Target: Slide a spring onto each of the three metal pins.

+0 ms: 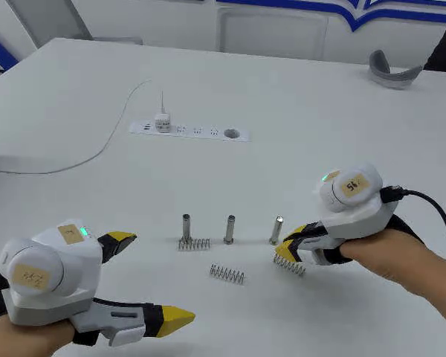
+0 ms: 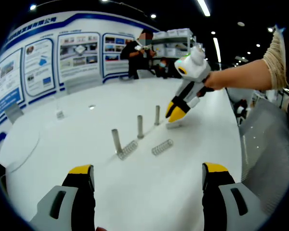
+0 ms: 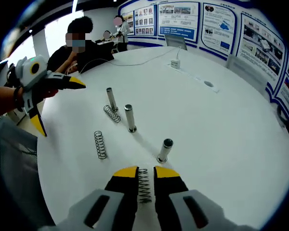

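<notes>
Three upright metal pins stand in a row on the white table: left pin (image 1: 186, 226), middle pin (image 1: 230, 228), right pin (image 1: 276, 230). None carries a spring. One spring (image 1: 194, 244) lies at the left pin's foot, and a second spring (image 1: 227, 274) lies loose in front of the middle pin. My right gripper (image 1: 286, 251) is low on the table in front of the right pin, shut on a third spring (image 3: 143, 185), which sits between its yellow-tipped jaws. My left gripper (image 1: 150, 279) hovers at the near left, wide open and holding nothing.
A white power strip (image 1: 186, 130) with a plug and a cable (image 1: 97, 152) lies further back. At the far right edge sits a grey curved object (image 1: 392, 73). People (image 3: 79, 43) are at the table's far side in the right gripper view.
</notes>
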A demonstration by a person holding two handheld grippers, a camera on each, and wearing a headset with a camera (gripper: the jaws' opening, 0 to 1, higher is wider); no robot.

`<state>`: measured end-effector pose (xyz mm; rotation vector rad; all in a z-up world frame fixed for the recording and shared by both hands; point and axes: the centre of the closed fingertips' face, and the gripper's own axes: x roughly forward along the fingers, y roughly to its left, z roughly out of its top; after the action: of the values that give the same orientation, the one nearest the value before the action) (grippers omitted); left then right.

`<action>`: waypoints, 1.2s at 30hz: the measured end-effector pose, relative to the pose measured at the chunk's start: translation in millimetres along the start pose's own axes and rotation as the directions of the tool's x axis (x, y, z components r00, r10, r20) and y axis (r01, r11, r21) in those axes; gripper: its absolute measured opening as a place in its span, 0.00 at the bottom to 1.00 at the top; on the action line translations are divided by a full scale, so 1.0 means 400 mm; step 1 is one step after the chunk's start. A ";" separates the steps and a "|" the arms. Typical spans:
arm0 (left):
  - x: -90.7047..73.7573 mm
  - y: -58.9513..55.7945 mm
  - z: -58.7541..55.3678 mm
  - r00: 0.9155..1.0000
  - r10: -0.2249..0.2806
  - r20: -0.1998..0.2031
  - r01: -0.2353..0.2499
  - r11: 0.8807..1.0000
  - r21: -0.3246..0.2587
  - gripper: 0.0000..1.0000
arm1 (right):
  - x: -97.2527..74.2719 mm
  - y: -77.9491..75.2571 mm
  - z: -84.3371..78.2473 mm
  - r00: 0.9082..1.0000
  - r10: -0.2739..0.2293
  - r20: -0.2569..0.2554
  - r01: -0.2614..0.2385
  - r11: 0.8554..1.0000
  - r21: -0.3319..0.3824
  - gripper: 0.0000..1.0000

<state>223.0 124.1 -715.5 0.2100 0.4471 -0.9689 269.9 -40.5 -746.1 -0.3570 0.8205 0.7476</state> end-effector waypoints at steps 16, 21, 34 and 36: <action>-0.002 0.002 -0.006 1.000 0.004 -0.001 -0.004 1.000 -0.008 0.94 | 0.030 0.005 -0.029 0.992 0.037 -0.125 -0.048 0.995 -0.093 0.13; -0.004 0.002 -0.007 1.000 0.006 -0.001 -0.006 1.000 -0.009 0.94 | 0.038 0.009 -0.031 0.987 0.047 -0.153 -0.065 0.991 -0.117 0.13; -0.014 0.006 -0.012 1.000 0.016 -0.002 -0.016 1.000 -0.015 0.94 | 0.051 0.010 -0.039 0.979 0.064 -0.196 -0.090 0.987 -0.131 0.12; -0.014 0.006 -0.013 1.000 0.016 -0.002 -0.016 1.000 -0.014 0.94 | 0.051 0.011 -0.039 0.979 0.065 -0.195 -0.092 0.987 -0.134 0.12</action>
<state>221.0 131.4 -717.5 0.2011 0.4534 -0.9496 267.5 -36.9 -771.7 -0.5323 0.9676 0.8576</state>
